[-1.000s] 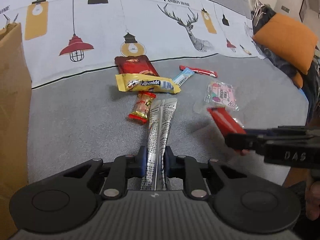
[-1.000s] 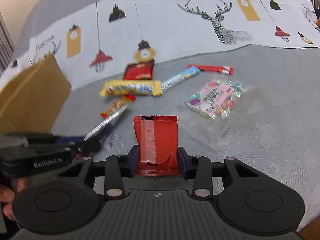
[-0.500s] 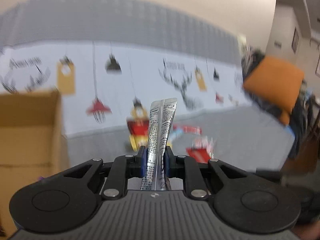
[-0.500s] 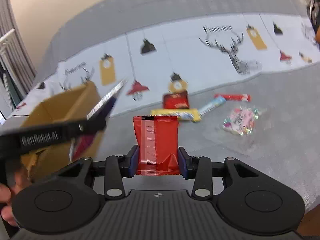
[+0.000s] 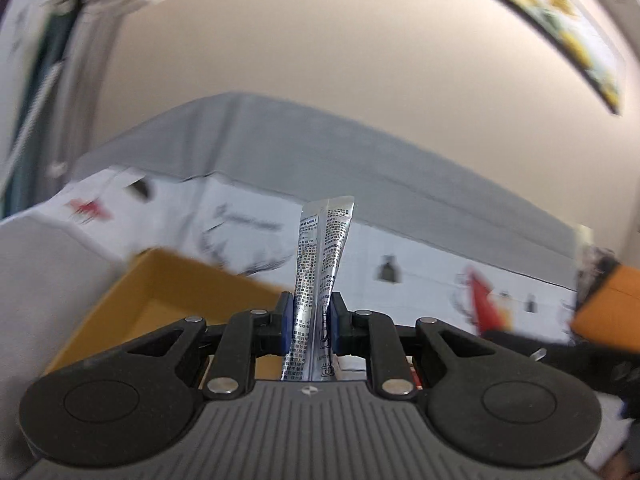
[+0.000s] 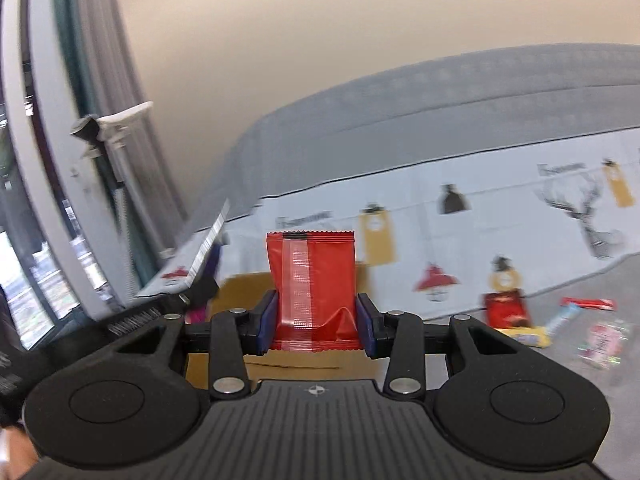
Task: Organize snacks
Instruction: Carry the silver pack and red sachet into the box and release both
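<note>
Silver foil sachets [image 5: 324,264], two side by side with fine black print, are sticking up between the blue pads of the left hand-held gripper [image 5: 309,320], which is clenching them near their lower end. Behind and below them, an open cardboard box [image 5: 160,292] is showing its yellow-brown inner walls toward the left of the left wrist view. The whole view is blurred.

The right hand-held gripper [image 6: 316,320] is grasping a red snack packet [image 6: 312,280] by its lower sides; the packet is standing upright with a crimped top edge and a paler strip down its left half. The same box [image 6: 240,288] is lying directly behind this packet, and the left tool, with the sachets' silver end, is crossing the right wrist view at the left above the box.

The other snacks are lying on the grey part of a bed [image 6: 580,380], near the line where a white cover printed with lamps and a stag [image 6: 588,216] begins: a dark red packet [image 6: 506,310], a yellow bar [image 6: 528,336], a pale blue stick [image 6: 562,316], a thin red stick [image 6: 588,303] and a clear pink bag of sweets [image 6: 602,340], all well apart from the box.
</note>
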`<state>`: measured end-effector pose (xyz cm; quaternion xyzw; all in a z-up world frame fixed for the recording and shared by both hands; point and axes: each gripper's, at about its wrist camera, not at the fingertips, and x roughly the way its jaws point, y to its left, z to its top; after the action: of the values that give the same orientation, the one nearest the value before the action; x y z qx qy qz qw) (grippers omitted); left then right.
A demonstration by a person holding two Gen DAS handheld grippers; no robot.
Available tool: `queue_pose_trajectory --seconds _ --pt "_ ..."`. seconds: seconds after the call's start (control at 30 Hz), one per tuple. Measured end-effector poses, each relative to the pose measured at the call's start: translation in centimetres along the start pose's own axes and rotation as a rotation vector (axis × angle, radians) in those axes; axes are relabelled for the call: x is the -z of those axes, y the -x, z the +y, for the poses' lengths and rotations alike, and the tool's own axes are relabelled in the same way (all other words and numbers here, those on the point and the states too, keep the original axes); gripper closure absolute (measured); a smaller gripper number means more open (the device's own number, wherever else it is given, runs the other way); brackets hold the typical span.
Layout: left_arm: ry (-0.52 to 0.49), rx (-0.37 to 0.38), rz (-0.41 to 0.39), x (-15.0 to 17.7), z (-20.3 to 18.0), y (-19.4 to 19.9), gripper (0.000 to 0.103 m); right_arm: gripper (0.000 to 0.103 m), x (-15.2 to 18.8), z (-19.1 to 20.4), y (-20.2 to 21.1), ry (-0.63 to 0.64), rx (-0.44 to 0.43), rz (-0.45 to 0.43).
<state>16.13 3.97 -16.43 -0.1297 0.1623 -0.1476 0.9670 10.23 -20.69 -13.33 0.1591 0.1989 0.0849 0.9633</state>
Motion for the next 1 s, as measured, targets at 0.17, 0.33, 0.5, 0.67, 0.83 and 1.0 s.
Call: queue_pose_trajectory --seconds 0.17,0.33,0.5,0.67,0.83,1.0 --pt "0.070 -0.083 0.084 0.6 4.3 -1.3 0.083 0.060 -0.1 3.7 -2.8 0.058 -0.058 0.038" --pt "0.054 -0.096 0.156 1.5 6.9 -2.9 0.083 0.060 1.4 6.2 -6.3 0.147 -0.059 0.110" --pt "0.006 -0.123 0.203 2.3 8.1 -4.5 0.083 0.060 3.7 6.3 -10.0 0.154 -0.023 0.195" --pt "-0.015 -0.136 0.352 4.2 9.5 -7.5 0.083 0.060 6.5 5.9 -14.0 0.150 0.024 0.333" --pt "-0.027 -0.148 0.376 4.8 10.0 -7.7 0.083 0.060 8.9 6.3 -15.9 0.173 0.015 0.424" --pt "-0.022 -0.184 0.357 4.7 10.0 -7.4 0.069 0.050 9.3 6.1 -16.3 0.135 0.004 0.438"
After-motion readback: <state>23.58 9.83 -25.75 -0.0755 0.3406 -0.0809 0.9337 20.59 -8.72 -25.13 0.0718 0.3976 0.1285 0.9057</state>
